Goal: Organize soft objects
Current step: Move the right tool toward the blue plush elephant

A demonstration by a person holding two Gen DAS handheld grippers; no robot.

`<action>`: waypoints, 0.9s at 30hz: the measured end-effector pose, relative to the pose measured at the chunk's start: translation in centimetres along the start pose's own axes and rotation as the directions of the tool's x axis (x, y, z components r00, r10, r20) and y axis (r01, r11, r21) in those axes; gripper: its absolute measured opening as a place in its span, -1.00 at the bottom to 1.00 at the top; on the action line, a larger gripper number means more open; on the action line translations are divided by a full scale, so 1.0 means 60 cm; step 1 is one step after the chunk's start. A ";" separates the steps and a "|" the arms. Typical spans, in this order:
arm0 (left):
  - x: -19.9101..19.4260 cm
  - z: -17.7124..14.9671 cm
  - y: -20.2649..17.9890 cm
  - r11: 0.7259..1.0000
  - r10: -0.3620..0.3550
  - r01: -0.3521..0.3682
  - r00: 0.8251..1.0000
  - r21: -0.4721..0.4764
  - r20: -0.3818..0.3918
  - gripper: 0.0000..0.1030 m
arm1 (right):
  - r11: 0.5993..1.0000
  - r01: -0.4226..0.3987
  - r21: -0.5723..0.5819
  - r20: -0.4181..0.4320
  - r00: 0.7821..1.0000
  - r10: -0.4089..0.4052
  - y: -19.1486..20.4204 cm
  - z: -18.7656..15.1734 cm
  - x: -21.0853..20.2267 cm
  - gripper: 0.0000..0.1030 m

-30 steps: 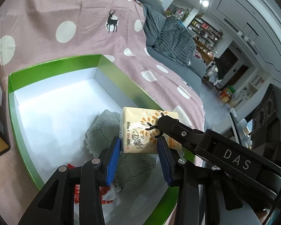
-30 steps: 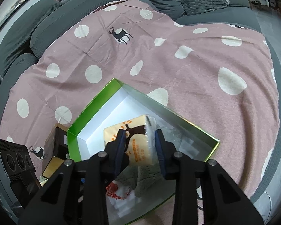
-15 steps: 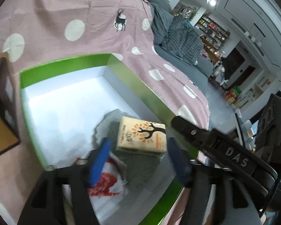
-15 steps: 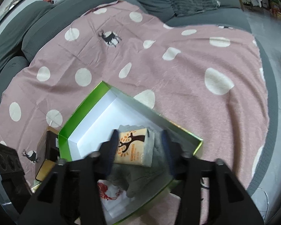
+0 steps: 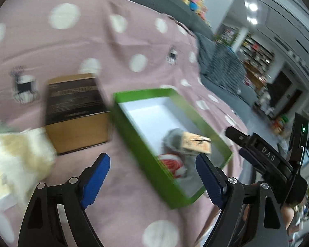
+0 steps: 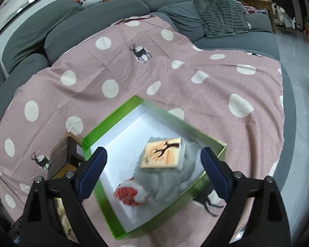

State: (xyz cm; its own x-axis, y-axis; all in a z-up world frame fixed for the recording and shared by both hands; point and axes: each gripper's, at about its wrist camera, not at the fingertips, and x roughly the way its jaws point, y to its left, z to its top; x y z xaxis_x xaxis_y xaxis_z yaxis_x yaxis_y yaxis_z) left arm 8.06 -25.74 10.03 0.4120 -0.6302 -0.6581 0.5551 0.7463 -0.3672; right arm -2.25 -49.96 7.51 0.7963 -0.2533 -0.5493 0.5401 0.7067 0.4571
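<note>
— Right gripper (image 6: 153, 168), how does it stand?
— Its jaws have just been opening and are spread wide above the green box (image 6: 111, 121), nothing between the pads. The tissue pack (image 6: 161, 155) lies free inside, on the grey cloth (image 6: 175, 183), with a red-and-white bundle (image 6: 130, 193) just nearer.
— And the left gripper (image 5: 152, 175)?
— Also just opened, wide apart and holding nothing, over the pink dotted sheet (image 5: 72, 47). The box sits to its right; a brown carton (image 5: 76, 113) stands left of the box, a pale soft heap (image 5: 16, 158) further left.
</note>
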 end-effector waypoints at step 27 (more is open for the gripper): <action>-0.365 -0.300 0.423 0.646 0.590 -0.489 0.807 -0.586 -0.023 0.67 | 0.787 -0.427 -0.446 -0.347 0.893 0.288 0.397 -0.244 -0.088 0.82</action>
State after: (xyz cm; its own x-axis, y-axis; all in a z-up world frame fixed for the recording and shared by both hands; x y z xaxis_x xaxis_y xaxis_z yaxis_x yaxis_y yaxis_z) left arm 0.09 10.83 3.27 0.6434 -0.0637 -0.7628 -0.2659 0.9159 -0.3008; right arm 2.39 -22.11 11.06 0.7721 0.2065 -0.6011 -0.0367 0.9586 0.2823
